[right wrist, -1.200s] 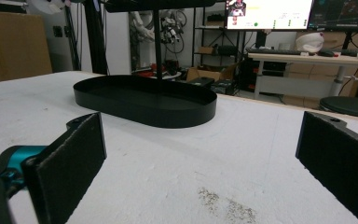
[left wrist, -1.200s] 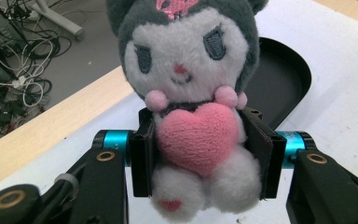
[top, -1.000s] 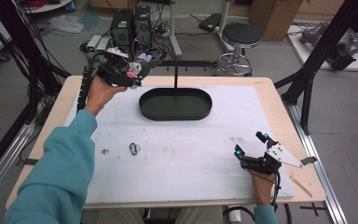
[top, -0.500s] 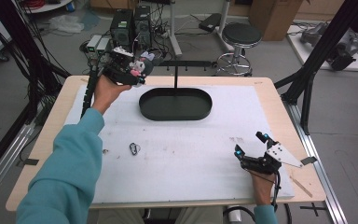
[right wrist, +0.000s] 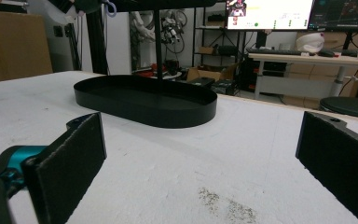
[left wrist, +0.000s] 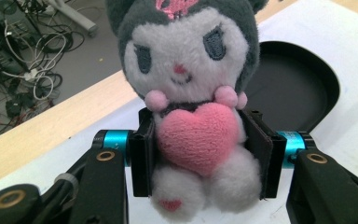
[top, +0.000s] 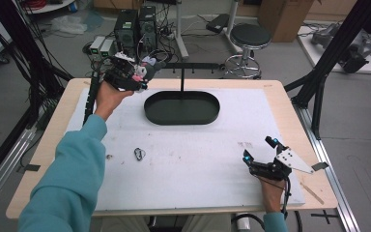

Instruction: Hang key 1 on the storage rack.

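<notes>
L gripper [top: 142, 77]: jaws half-closed, clamping plush doll [left wrist: 193, 107] at its waist, so it sits upright, face clear | doll: in the air, just left of black oval tray [top: 181, 112] | R gripper [top: 260, 155]: jaws wide, empty, parked well right of tray.

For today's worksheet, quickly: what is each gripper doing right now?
Left gripper: shut on the plush toy.
Right gripper: open, holding nothing.
</notes>
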Tool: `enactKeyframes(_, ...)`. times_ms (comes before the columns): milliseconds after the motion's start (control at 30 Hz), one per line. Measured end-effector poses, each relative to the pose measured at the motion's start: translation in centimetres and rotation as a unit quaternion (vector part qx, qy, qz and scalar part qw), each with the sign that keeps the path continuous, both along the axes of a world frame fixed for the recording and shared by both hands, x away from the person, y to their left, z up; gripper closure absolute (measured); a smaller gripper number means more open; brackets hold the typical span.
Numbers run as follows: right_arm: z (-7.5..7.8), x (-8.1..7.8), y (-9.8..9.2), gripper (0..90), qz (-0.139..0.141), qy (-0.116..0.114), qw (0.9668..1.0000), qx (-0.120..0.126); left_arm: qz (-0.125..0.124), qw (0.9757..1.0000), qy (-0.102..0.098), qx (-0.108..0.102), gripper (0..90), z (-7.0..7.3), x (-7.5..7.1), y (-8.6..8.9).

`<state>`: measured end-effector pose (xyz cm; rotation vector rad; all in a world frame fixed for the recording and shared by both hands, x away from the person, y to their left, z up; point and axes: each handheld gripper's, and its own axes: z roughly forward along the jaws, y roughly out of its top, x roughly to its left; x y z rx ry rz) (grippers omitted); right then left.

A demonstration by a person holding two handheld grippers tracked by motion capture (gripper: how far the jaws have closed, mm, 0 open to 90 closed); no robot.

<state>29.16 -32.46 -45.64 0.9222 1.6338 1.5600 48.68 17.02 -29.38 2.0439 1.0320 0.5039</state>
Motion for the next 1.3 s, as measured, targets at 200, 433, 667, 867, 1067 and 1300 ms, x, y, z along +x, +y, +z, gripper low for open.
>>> enactKeyframes(200,0.0,0.0,0.0,0.8,0.000,0.000,1.0000,0.000,-0.002,1.0000,0.007,-0.003,52.0,-0.9,-0.2,0.6)
enactKeyframes(433,0.0,0.0,0.0,0.7,0.000,0.002,1.0000,0.000,0.000,0.9999,0.010,-0.014,52.0,-2.2,-0.6,1.5)
enactKeyframes(667,0.0,0.0,0.0,0.7,-0.001,0.000,1.0000,-0.001,-0.009,0.9999,0.010,-0.010,52.0,-3.0,-0.8,1.5)
enactKeyframes(867,0.0,0.0,0.0,0.8,-0.001,0.001,1.0000,-0.001,-0.016,0.9996,0.019,0.012,52.0,-4.3,-0.8,1.4)
enactKeyframes(1067,0.0,0.0,0.0,0.8,-0.001,0.001,1.0000,0.000,-0.015,0.9996,0.020,0.012,51.9,-5.0,-0.5,1.1)
enactKeyframes(1300,0.0,0.0,0.0,0.8,0.000,0.003,1.0000,0.001,-0.011,0.9998,0.011,0.014,51.4,-5.6,0.1,0.7)
